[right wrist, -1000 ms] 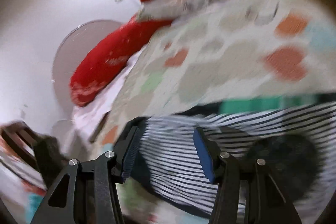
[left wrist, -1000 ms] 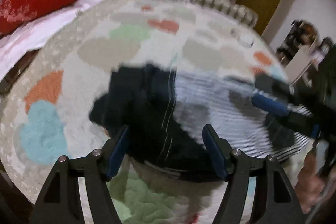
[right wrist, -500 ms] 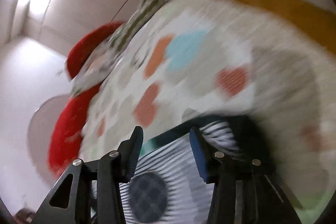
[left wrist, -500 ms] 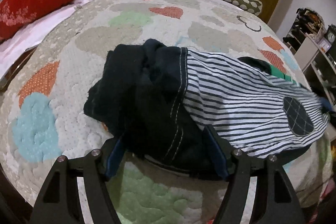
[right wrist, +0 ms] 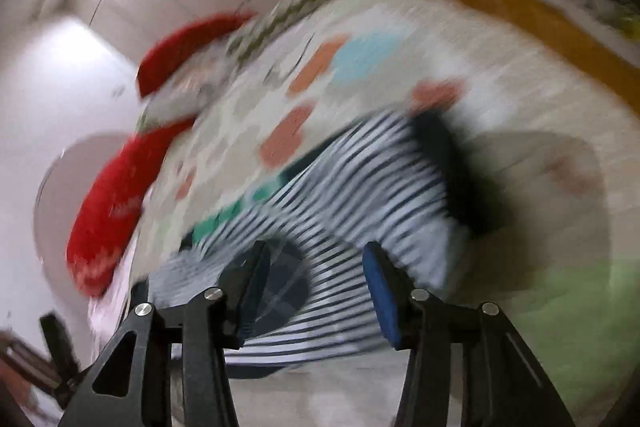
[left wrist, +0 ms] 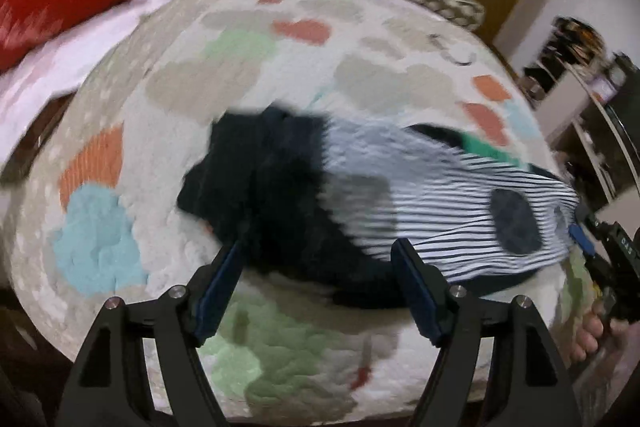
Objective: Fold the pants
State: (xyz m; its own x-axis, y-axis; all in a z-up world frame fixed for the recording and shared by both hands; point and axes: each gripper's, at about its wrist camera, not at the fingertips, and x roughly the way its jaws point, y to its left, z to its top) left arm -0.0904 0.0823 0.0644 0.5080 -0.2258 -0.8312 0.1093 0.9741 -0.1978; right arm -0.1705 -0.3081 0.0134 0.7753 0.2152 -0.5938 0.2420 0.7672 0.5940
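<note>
Here the pants [left wrist: 360,203] lie crumpled on the quilt [left wrist: 248,75] of a bed, dark navy and bunched at the left, white with thin dark stripes and a dark round patch [left wrist: 516,223] toward the right, a green band at the far edge. The left gripper [left wrist: 316,287] hangs over the dark part, jaws apart. The right gripper [right wrist: 312,291], jaws apart too, straddles the striped cloth [right wrist: 360,195].
</note>
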